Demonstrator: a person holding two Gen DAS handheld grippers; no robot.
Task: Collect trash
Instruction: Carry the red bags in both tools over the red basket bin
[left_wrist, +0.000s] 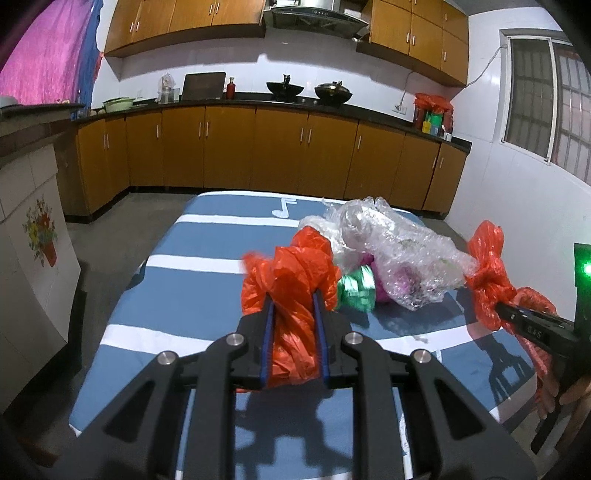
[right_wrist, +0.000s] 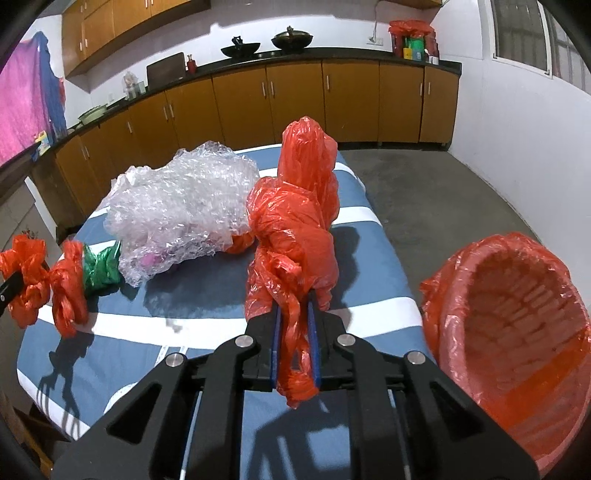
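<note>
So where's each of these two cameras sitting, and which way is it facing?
Left wrist: on the left gripper, looking along its fingers across the striped table to the cabinets; it is shut on an orange bag; the right gripper and a hand show at right.
Right wrist: on the right gripper, facing the same counter, lined bin at right, shut on another orange bag.
Shared: bubble wrap, green wrapper, table.

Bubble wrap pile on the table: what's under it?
Under the bubble wrap a pink item shows through, and a crumpled green bag pokes out at its edge beside it. The wrap's folds cover anything else there.
</note>
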